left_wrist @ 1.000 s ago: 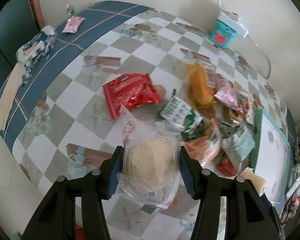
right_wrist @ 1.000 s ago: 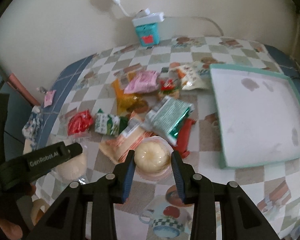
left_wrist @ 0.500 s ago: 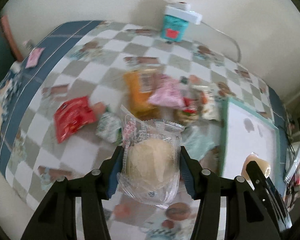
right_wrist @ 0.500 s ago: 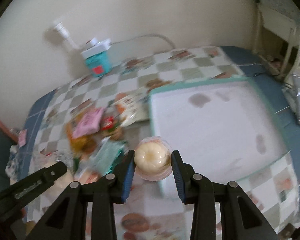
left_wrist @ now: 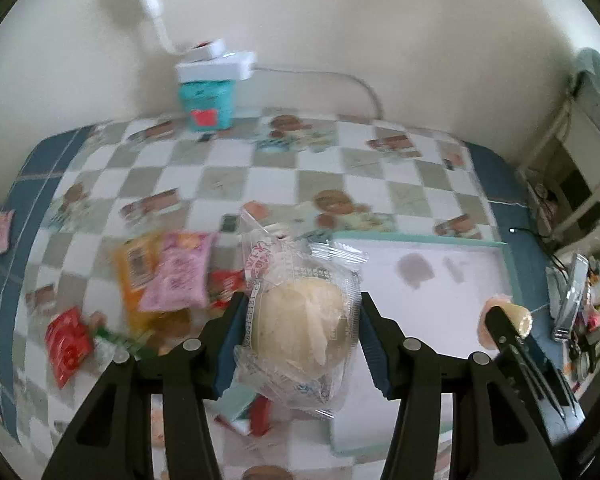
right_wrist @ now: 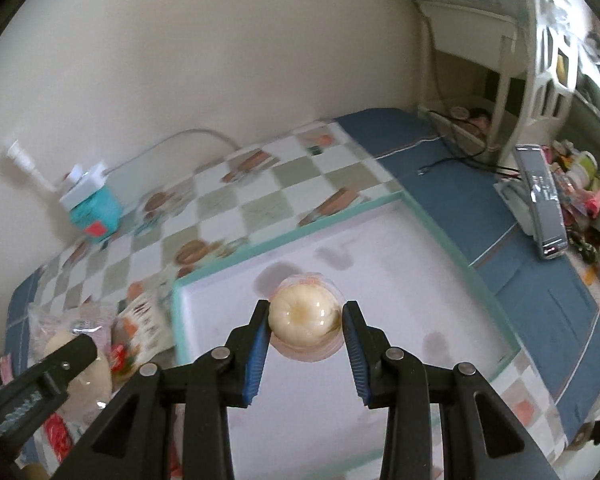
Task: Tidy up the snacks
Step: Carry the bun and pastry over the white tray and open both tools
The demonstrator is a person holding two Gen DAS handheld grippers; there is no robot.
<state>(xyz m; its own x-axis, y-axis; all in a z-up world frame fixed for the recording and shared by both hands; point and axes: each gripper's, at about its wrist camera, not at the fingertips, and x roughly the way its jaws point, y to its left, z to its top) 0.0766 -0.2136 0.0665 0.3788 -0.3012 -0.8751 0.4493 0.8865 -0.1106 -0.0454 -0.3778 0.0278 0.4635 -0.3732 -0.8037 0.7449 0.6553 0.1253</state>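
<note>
Both hands have moved from the snack pile (left_wrist: 168, 280) over to the tray (right_wrist: 440, 292). The left gripper (left_wrist: 298, 334) squeezes a wrapped bun (left_wrist: 300, 328) by the tray's edge, and the right gripper (right_wrist: 305, 330) squeezes a jelly cup (right_wrist: 305, 314) above the tray. Behind are the checked tablecloth (left_wrist: 260, 184), a teal box (left_wrist: 208, 100) and the wall (left_wrist: 340, 20).

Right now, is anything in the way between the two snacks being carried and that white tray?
Nothing visible. The right gripper holds its jelly cup over the tray, whose floor shows only stains. The left gripper holds the wrapped bun at the tray's near edge, above the snack pile.
</note>
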